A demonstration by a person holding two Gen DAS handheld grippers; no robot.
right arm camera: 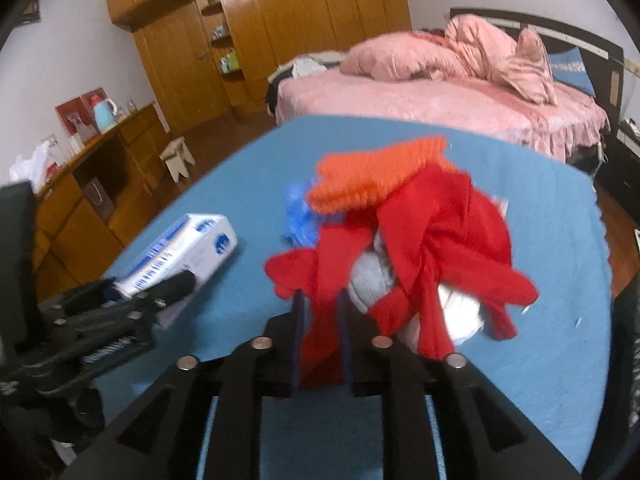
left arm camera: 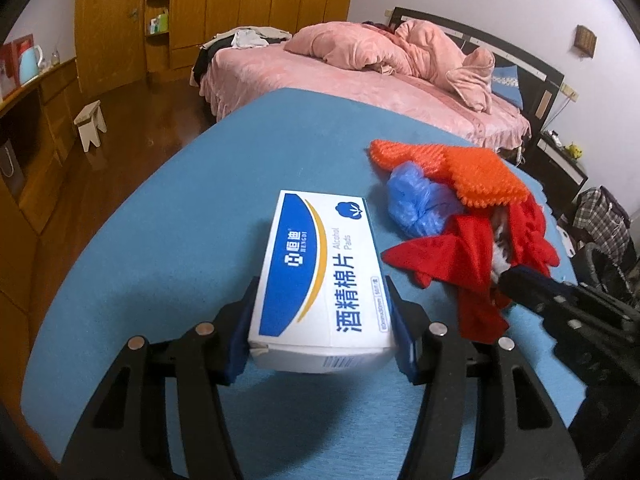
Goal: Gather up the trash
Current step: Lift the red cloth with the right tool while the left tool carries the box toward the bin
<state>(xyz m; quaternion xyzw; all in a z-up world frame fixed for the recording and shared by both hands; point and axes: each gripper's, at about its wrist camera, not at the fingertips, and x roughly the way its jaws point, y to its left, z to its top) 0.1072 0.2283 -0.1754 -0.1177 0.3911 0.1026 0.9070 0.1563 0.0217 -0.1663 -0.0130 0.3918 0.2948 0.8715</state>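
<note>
A white and blue box of alcohol pads [left arm camera: 320, 276] sits on the blue tablecloth [left arm camera: 160, 240], its near end clamped between the blue pads [left arm camera: 240, 340] of the left gripper [left arm camera: 322, 344], which presses on both long sides. Just to the right of the box lies a heap of trash: a red plastic bag [right arm camera: 432, 240] knotted around something pale, a crumpled blue bag [left arm camera: 416, 200] and an orange foam net [left arm camera: 472, 168] at the far side of the heap, all touching one another. The right gripper [right arm camera: 322, 320] has its fingers drawn close together, pinching a hanging fold of the red bag; the right wrist view is blurred. In the left wrist view that gripper reaches into the heap from the right. Beyond the table stands a bed [left arm camera: 360, 88] with pink bedding, a wooden wardrobe [left arm camera: 240, 0] behind it, and a small stool [left arm camera: 90, 124] on the wooden floor.
</note>
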